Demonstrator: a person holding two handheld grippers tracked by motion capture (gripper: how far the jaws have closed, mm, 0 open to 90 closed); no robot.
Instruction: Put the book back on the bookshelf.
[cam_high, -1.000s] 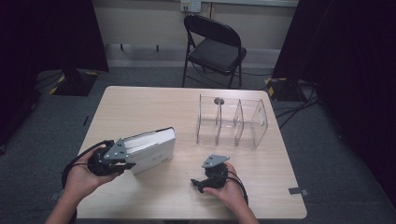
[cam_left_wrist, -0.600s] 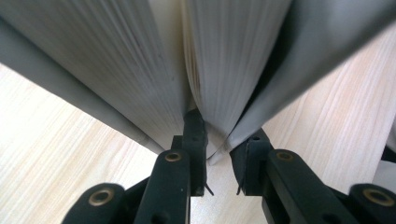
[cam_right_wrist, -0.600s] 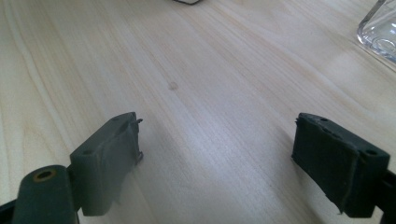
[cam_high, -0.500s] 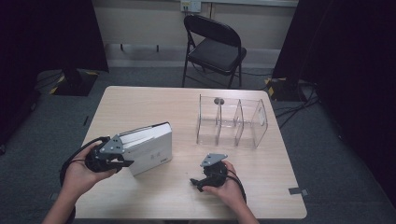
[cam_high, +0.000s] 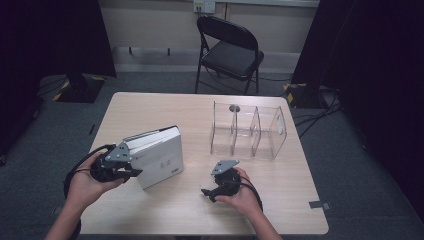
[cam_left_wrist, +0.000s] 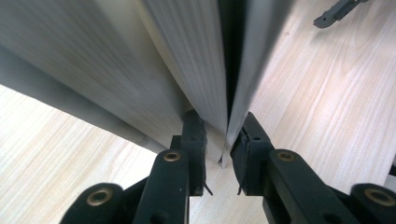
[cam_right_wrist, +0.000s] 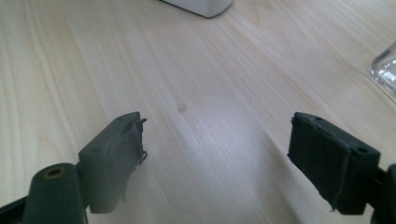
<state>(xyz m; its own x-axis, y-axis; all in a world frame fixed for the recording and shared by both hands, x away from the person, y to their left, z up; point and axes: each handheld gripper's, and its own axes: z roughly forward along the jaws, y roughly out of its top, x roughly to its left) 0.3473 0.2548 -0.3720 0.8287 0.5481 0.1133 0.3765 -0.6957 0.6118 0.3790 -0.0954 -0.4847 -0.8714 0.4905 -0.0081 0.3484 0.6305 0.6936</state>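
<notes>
The table of pale wood carries everything here. Ahead of the right gripper and off to its far side stands the clear organiser, an upright box of see-through walls split into compartments, well apart from both claws.

The white book sits directly ahead of the left gripper, tilted up off the table on one lower edge. Its long axis runs from that claw away toward the table's middle, the page edges turned toward the claw. Small dark printing marks the cover; it is too small to read.

The left gripper is clamped on the book's near corner, its pads pressing a thin sheaf of pages.

The right gripper's jaws stand wide apart over bare wood, having just been closing a little, nothing between them.
</notes>
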